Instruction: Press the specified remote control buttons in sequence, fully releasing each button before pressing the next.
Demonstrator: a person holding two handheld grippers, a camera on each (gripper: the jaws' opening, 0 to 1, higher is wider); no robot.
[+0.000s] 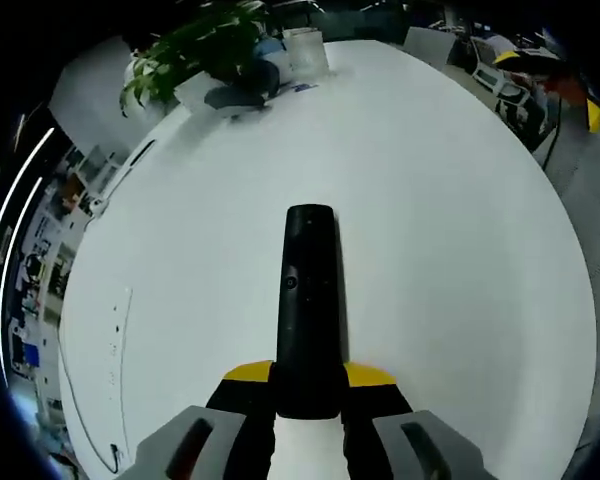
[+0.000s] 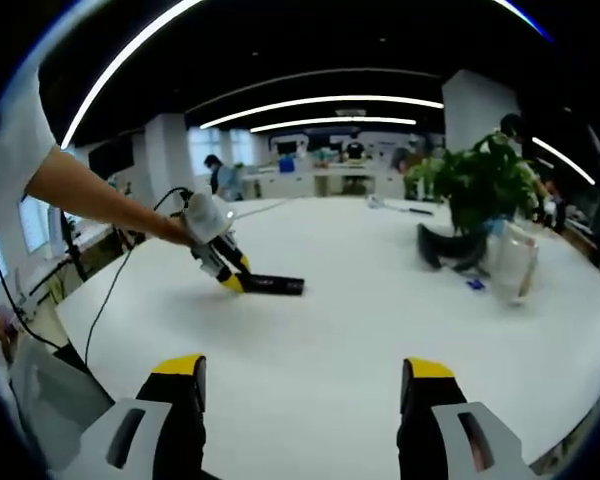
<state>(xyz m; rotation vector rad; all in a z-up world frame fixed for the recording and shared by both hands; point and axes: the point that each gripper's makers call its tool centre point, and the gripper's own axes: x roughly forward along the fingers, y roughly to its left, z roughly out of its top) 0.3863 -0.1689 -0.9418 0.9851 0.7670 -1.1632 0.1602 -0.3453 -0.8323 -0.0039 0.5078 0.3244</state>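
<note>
Here the left tool (image 1: 308, 385) is clenched on the near end of the remote (image 1: 308, 310), a long black bar that runs straight away from the camera between the yellow-tipped jaws and lies low over the white bench (image 1: 460, 230). In the right gripper view the same left tool (image 2: 230, 278) shows from the side, tilted down toward the bench (image 2: 380, 320), with the remote (image 2: 270, 285) sticking out level from its yellow tips and a bare forearm (image 2: 100, 200) reaching in from the left behind it. The right tool (image 2: 300, 395) hovers well apart from the remote, its jaws spread wide with nothing between them. The remote's near end is hidden by the jaws, and its buttons are too dark to make out apart from one small round one (image 1: 291, 282). A plant (image 2: 485, 185) and a clear jar (image 2: 512, 262) stand at the bench's far side; the things at the plant's foot are blurred. A thin cable (image 1: 85, 400) trails along the bench edge.
</note>
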